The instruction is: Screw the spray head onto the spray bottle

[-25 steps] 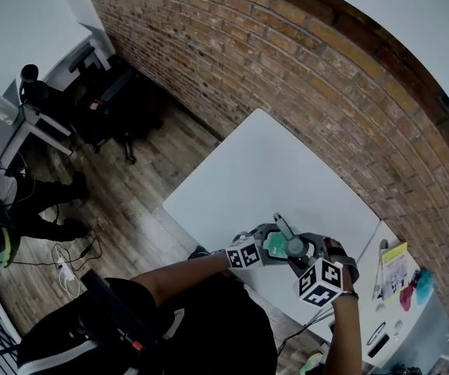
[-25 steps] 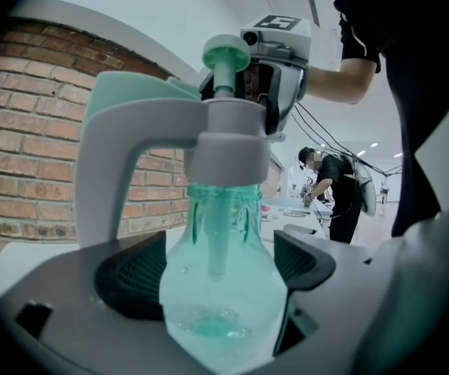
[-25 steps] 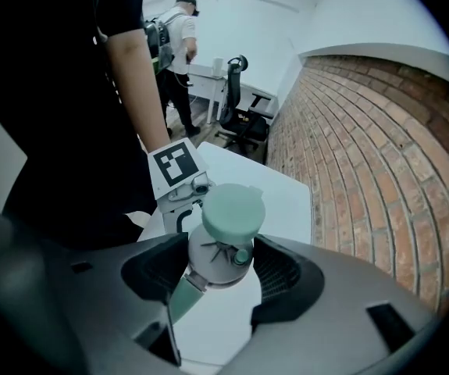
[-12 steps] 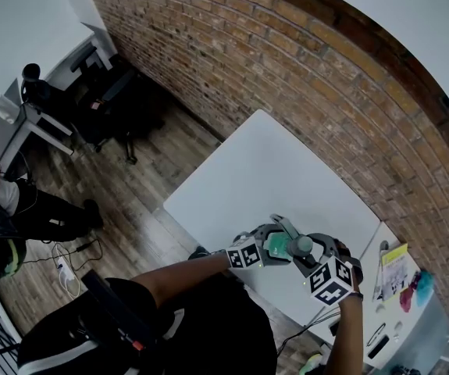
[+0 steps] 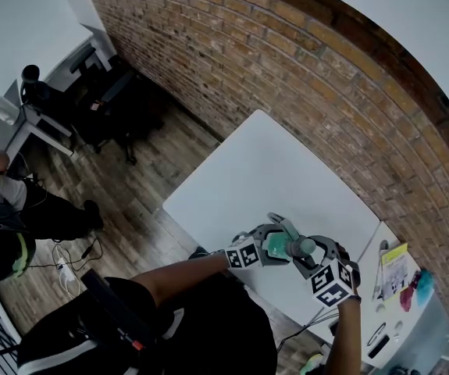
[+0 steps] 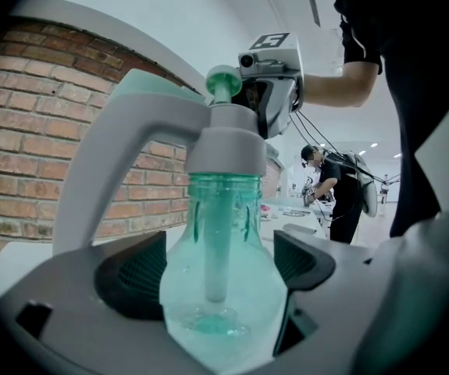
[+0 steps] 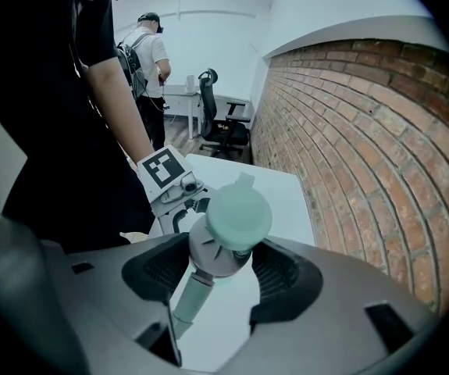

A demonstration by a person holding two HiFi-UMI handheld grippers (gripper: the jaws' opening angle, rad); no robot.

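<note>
One spray bottle (image 6: 224, 287) is seen, of translucent teal plastic, bulb-shaped below and narrowing to a ribbed neck. Inside it a single pale dip tube (image 6: 215, 241) hangs straight down towards the base; whether any liquid is held cannot be told. The neck is capped by one spray head (image 6: 226, 143), whose smooth grey collar is topped by a small round teal knob.

In the left gripper view, the left gripper (image 6: 218, 268) is clamped widely round the bottle's bulb, with a dark ribbed pad pressed to each side. In the right gripper view, the right gripper (image 7: 222, 272) is closed from above on the head's grey, finned collar (image 7: 218, 250), below the round teal cap.

Two grippers of matt grey plastic are counted, each bearing one cube with black-and-white square markers.

In the head view, bottle and head are held together in the air above the near edge of a smooth white table (image 5: 263, 170), towards its right corner. The table's far edge is set against a rough red brick wall (image 5: 326, 76).
</note>
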